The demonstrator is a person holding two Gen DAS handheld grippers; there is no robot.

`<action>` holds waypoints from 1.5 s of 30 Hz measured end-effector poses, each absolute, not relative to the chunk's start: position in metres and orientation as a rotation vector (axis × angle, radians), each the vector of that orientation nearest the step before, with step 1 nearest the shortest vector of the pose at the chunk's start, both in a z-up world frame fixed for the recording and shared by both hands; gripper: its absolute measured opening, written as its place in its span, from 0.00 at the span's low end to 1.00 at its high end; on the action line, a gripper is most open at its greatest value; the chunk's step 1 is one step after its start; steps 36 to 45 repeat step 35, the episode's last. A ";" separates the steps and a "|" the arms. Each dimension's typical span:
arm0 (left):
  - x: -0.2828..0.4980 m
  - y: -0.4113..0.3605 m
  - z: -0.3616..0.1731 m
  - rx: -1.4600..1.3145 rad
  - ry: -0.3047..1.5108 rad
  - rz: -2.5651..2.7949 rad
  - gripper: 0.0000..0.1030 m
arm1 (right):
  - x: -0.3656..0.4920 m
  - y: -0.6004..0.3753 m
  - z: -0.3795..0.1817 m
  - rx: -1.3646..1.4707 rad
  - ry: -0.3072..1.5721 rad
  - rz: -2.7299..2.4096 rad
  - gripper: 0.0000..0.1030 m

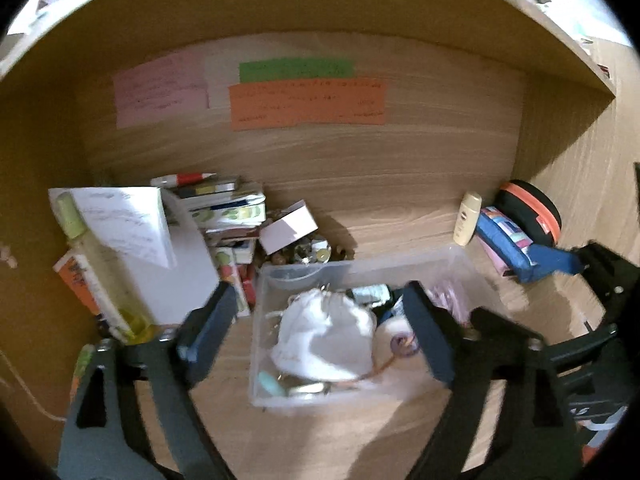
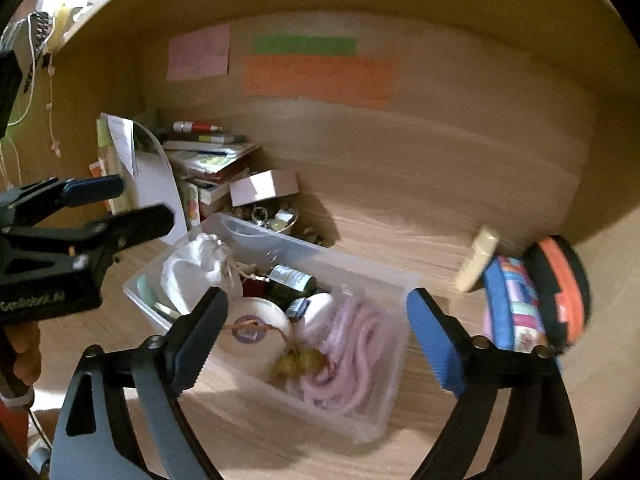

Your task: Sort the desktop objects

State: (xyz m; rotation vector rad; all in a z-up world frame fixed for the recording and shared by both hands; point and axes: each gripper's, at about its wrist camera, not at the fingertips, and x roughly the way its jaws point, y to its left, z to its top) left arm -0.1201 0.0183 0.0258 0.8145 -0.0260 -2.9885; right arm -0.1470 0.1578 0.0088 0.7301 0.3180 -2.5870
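Your landmark is the clear plastic rectangular bin on the light wooden desk.

Inside the bin: 1 white drawstring cloth pouch, 1 dark green glass bottle with a pale label, 1 round white tin with a purple label, 1 coil of pale pink cord.

Behind the bin, to its left: 1 stack of books and booklets topped by a red-and-white marker pen; 1 small white cardboard box over a heap of small metal trinkets.

Right of the bin: 1 cream plastic lotion bottle, 1 blue patterned fabric pouch, 1 black round case with an orange zip band.

On the back panel above the bin: 1 pink, 1 green and 1 orange paper note.

Your left gripper hovers over the bin's left half, its jaws spread wide on either side of the white pouch and gripping nothing. Your right gripper hangs above the bin's near end, jaws likewise spread wide and empty.
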 end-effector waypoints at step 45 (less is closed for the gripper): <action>-0.033 0.031 0.012 0.734 0.009 -3.000 0.92 | -0.060 0.189 0.010 0.664 0.240 -2.678 0.99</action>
